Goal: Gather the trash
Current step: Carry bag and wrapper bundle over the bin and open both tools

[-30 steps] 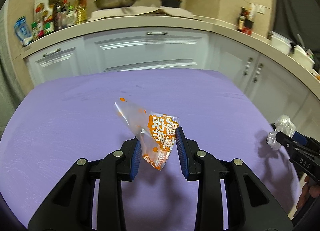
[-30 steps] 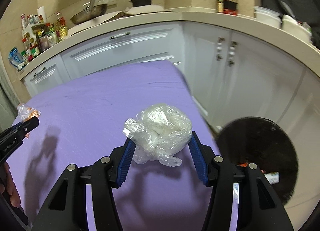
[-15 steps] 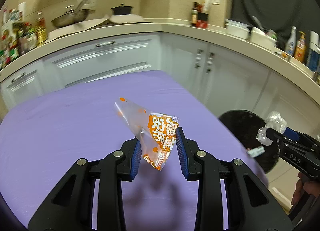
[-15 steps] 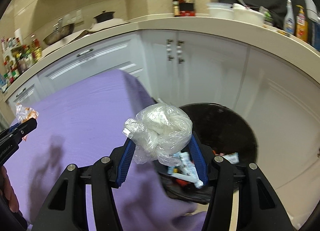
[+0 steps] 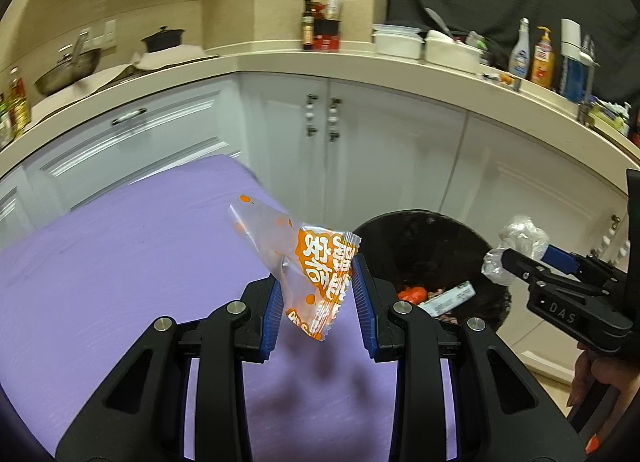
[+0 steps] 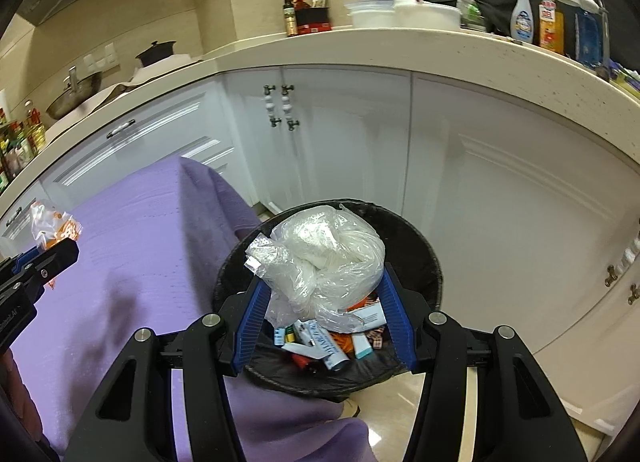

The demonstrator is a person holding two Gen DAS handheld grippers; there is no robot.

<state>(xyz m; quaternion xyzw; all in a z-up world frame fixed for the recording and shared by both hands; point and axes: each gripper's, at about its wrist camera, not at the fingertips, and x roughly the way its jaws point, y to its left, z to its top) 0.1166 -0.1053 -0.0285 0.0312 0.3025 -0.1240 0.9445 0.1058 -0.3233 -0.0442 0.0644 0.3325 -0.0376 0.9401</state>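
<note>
- Left tongs point(image 5: 316, 298) are clamped on an orange-and-clear snack wrapper point(image 5: 308, 262), held up over the edge of the purple tabletop point(image 5: 120, 262).
- Right tongs point(image 6: 324, 302) are squeezing a crumpled clear plastic bag point(image 6: 320, 258), right above the black trash bin point(image 6: 424, 258).
- Bin's already got tubes and wrappers inside, sitting on the floor beside the tabletop.

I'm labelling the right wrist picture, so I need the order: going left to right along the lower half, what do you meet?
Left gripper with its orange snack wrapper → purple tablecloth → clear plastic bag held in the right gripper, over the black trash bin → white cabinet door.
</note>
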